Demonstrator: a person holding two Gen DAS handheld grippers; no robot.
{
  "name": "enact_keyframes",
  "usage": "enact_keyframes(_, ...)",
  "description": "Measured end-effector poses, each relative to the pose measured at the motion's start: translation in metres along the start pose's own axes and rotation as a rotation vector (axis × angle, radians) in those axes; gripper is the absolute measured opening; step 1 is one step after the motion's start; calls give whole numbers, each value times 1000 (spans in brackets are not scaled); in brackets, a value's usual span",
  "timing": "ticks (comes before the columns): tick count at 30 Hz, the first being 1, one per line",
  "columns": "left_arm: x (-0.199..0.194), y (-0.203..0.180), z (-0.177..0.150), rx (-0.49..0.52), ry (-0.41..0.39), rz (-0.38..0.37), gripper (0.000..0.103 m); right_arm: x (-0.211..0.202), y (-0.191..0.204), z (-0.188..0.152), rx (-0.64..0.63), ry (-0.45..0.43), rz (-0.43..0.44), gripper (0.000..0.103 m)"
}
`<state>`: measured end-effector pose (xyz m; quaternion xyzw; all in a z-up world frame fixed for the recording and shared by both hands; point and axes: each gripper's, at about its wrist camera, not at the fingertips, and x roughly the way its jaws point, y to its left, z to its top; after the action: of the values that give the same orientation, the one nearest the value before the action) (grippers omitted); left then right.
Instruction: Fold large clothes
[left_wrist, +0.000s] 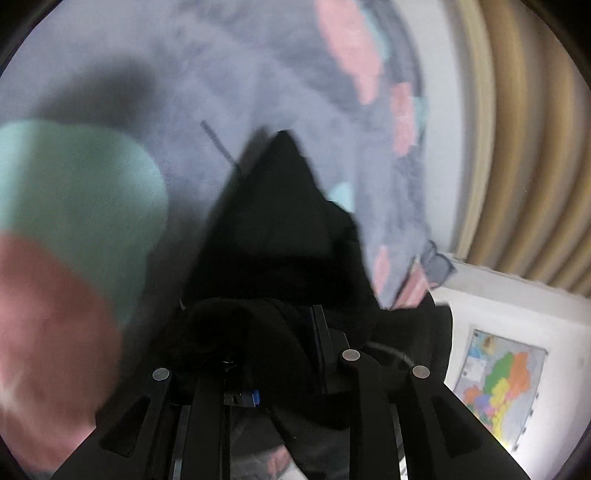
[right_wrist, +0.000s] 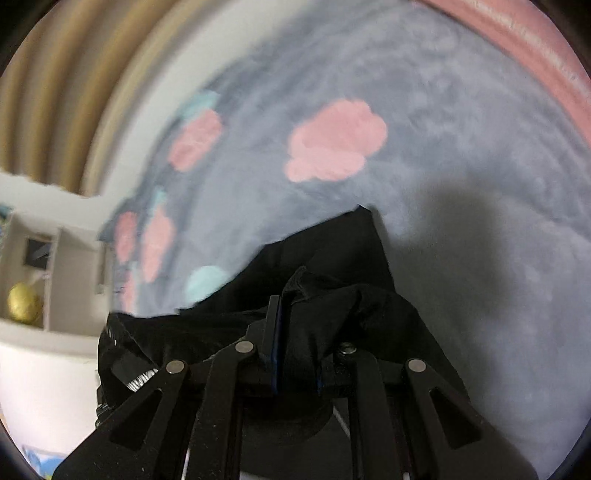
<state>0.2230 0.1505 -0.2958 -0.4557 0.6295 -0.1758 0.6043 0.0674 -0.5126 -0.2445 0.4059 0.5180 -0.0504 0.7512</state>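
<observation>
A black garment (left_wrist: 280, 229) hangs from both grippers above a grey blanket (left_wrist: 207, 81) with pink and teal patches. In the left wrist view my left gripper (left_wrist: 284, 328) is shut on a bunched fold of the black cloth, which drapes over the fingers and hides the tips. In the right wrist view my right gripper (right_wrist: 291, 299) is shut on another bunch of the black garment (right_wrist: 332, 258), which stretches forward to a point over the blanket (right_wrist: 461, 155). Both views are motion-blurred.
Beige curtains (left_wrist: 524, 129) hang behind the blanket's far edge. A coloured map (left_wrist: 498, 384) hangs on a white wall at the right of the left view. A white shelf with a gold ball (right_wrist: 24, 304) stands at the left of the right view.
</observation>
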Motion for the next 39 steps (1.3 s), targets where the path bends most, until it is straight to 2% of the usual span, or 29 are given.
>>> enact_keyframes(3, 23, 14, 15, -42, 18, -15, 22, 50, -10, 5, 20, 69, -59, 17)
enact_keyframes(7, 30, 21, 23, -39, 55, -59, 23, 72, -11, 7, -5, 88, -100, 17)
enact_keyframes(9, 23, 8, 19, 42, 67, -23, 23, 71, -11, 8, 0, 100, -95, 17)
enact_keyframes(11, 8, -17, 7, 196, 61, 32, 24, 63, -13, 8, 16, 107, -68, 18)
enact_keyframes(13, -12, -39, -9, 305, 79, 31, 27, 51, -13, 6, 20, 100, -42, 19)
enact_keyframes(16, -45, -62, -33, 395, 118, 38, 28, 24, -11, 1, 25, 85, 17, 22)
enact_keyframes(18, -60, -75, -52, 492, 156, 45, 30, 5, -7, -4, 10, 73, 39, 29)
enact_keyframes(20, -72, -83, -71, 562, 195, 57, 59, -12, -2, -10, -8, 49, 26, 59)
enact_keyframes(21, -80, -86, -78, 587, 186, 69, 60, -23, 0, -13, -20, 22, 21, 63)
enact_keyframes(23, -92, -89, -87, 602, 183, 50, 60, -45, 1, -21, -38, -13, 49, 65)
enact_keyframes(24, -101, -91, -91, 598, 171, 16, 60, -55, 1, -24, -42, -25, 65, 65)
enact_keyframes(25, -106, -93, -91, 599, 132, 19, 60, -65, 2, -27, -55, -44, 71, 65)
enact_keyframes(28, -109, -101, -89, 638, -31, 133, 61, -72, 10, -30, -122, -64, 3, 66)
enact_keyframes(29, -105, -105, -82, 641, -113, 195, 61, -70, 15, -31, -158, -62, -33, 66)
enact_keyframes(31, -94, -102, -67, 615, -187, 266, 61, -60, 26, -31, -229, -54, -100, 66)
enact_keyframes(36, -56, -91, -30, 587, -198, 357, 61, -36, 40, -22, -350, -63, -196, 66)
enact_keyframes(39, -47, -84, -23, 602, -192, 389, 61, -22, 43, -8, -407, -57, -191, 66)
